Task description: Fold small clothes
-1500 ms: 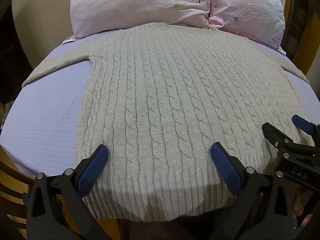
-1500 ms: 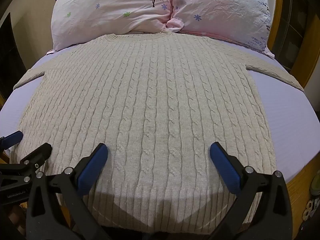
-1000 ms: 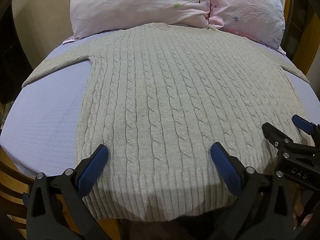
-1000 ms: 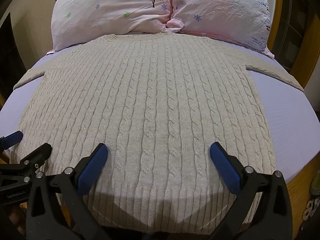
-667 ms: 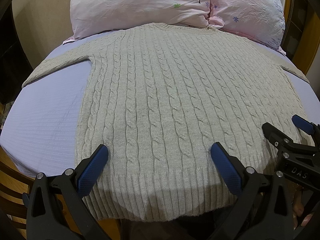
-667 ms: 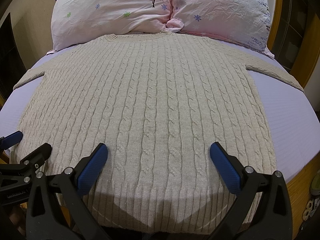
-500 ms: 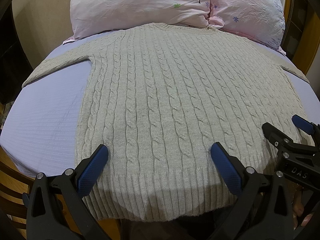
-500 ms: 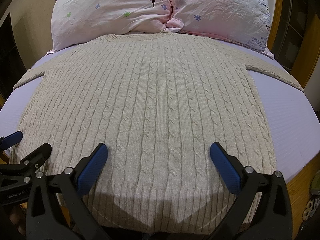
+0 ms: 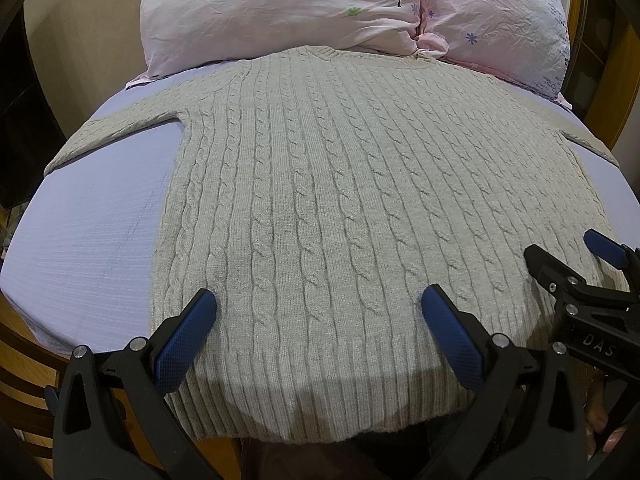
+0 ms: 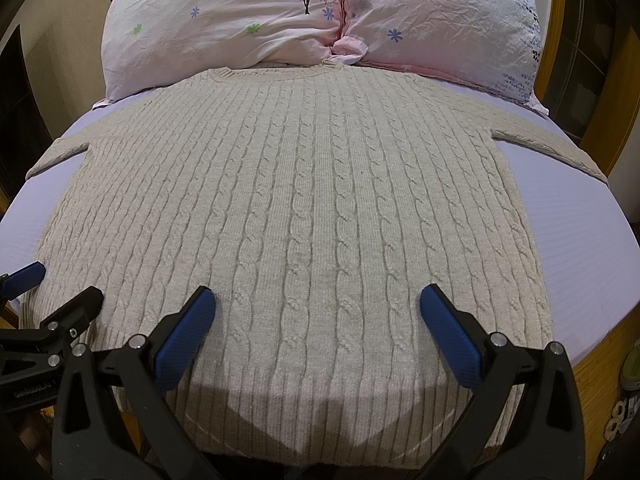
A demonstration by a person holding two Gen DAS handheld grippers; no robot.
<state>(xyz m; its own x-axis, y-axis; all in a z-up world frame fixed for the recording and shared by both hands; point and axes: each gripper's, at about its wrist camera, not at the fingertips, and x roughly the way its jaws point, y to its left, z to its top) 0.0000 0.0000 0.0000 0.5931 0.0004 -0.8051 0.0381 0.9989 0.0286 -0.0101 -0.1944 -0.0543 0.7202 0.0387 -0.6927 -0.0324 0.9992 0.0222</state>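
A beige cable-knit sweater (image 9: 340,208) lies flat on the bed, collar at the pillows, ribbed hem hanging over the near edge, both sleeves spread sideways. It also fills the right wrist view (image 10: 304,216). My left gripper (image 9: 318,308) is open and empty, its blue pads just above the hem on the sweater's left half. My right gripper (image 10: 316,306) is open and empty above the hem on the right half. The right gripper also shows at the right edge of the left wrist view (image 9: 568,260), and the left gripper at the left edge of the right wrist view (image 10: 60,292).
The bed has a lavender sheet (image 9: 92,240). Two pink floral pillows (image 9: 320,8) lie at the head. A wooden bed frame (image 10: 604,352) runs along the near and right edges. A dark cabinet (image 9: 20,120) stands at the left.
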